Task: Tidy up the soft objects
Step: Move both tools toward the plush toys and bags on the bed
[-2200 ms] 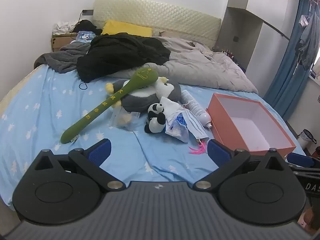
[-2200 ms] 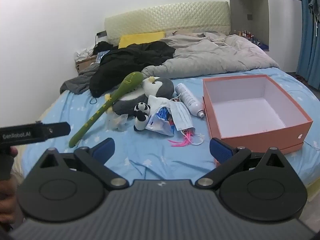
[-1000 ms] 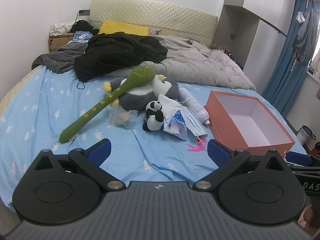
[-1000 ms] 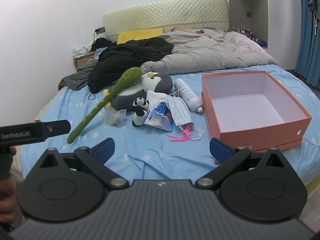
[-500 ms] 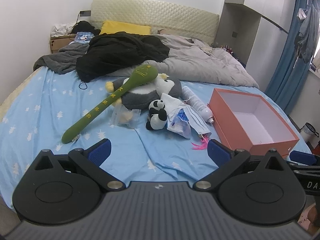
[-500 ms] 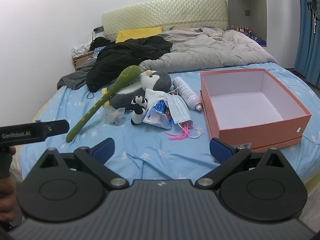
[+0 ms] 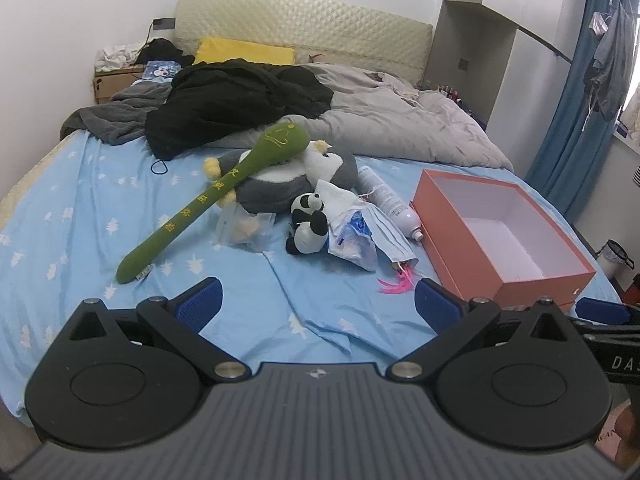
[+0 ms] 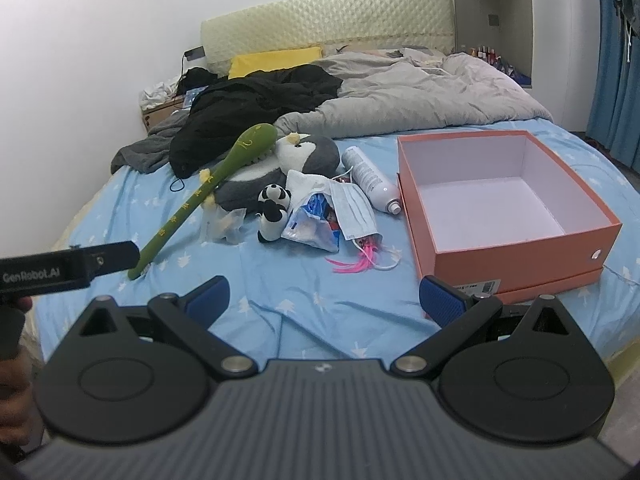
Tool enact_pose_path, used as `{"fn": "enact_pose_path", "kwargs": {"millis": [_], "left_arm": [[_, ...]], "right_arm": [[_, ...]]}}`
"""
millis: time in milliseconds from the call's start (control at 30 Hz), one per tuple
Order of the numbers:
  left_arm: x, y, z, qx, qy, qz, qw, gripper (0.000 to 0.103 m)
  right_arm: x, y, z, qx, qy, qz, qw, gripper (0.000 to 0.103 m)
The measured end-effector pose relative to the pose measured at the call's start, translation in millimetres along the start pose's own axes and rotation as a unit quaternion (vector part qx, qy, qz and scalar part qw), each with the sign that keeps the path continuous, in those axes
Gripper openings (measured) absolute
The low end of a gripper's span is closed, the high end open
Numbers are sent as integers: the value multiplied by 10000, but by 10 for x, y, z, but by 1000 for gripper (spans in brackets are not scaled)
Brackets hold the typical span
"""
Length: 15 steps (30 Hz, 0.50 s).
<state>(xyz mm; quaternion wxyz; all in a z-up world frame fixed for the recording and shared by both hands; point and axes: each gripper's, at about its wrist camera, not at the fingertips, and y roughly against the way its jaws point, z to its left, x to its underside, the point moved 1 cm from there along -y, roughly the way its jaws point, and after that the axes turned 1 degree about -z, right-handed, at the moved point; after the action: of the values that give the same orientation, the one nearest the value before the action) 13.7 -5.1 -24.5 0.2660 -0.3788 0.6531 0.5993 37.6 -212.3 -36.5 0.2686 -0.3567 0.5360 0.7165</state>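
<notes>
A pile of soft things lies mid-bed on the blue sheet: a long green plush stick [image 7: 216,200] [image 8: 208,190], a grey penguin plush [image 7: 292,184] [image 8: 280,164], a small panda plush [image 7: 306,226] [image 8: 274,210], face masks [image 7: 390,236] [image 8: 356,210] and pink feathers [image 7: 396,284] [image 8: 352,260]. An open, empty orange box [image 7: 500,236] [image 8: 500,196] sits to their right. My left gripper [image 7: 318,306] and right gripper [image 8: 324,298] are both open and empty, held above the near bed edge, apart from the pile.
A white spray can [image 7: 386,200] [image 8: 370,178], plastic bags [image 7: 244,228] and a blue-printed packet [image 8: 312,224] lie in the pile. Black clothes [image 7: 240,104] and a grey duvet [image 7: 392,128] cover the far bed. Blue curtain [image 7: 576,120] at right.
Both grippers have drifted slightly towards the bed, so the pile and box look a little nearer. Both stay open; nothing on the bed has moved.
</notes>
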Motion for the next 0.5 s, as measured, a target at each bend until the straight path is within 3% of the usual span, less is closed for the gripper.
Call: {"fn": "enact_pose_path", "kwargs": {"millis": [200, 500], "left_arm": [[26, -17, 13, -10, -84, -109, 9999, 103], [35, -214, 35, -90, -51, 134, 9999, 103]], "right_arm": [[-32, -32, -21, 42, 65, -59, 10000, 103], [41, -192, -91, 29, -96, 230, 9997, 103]]}}
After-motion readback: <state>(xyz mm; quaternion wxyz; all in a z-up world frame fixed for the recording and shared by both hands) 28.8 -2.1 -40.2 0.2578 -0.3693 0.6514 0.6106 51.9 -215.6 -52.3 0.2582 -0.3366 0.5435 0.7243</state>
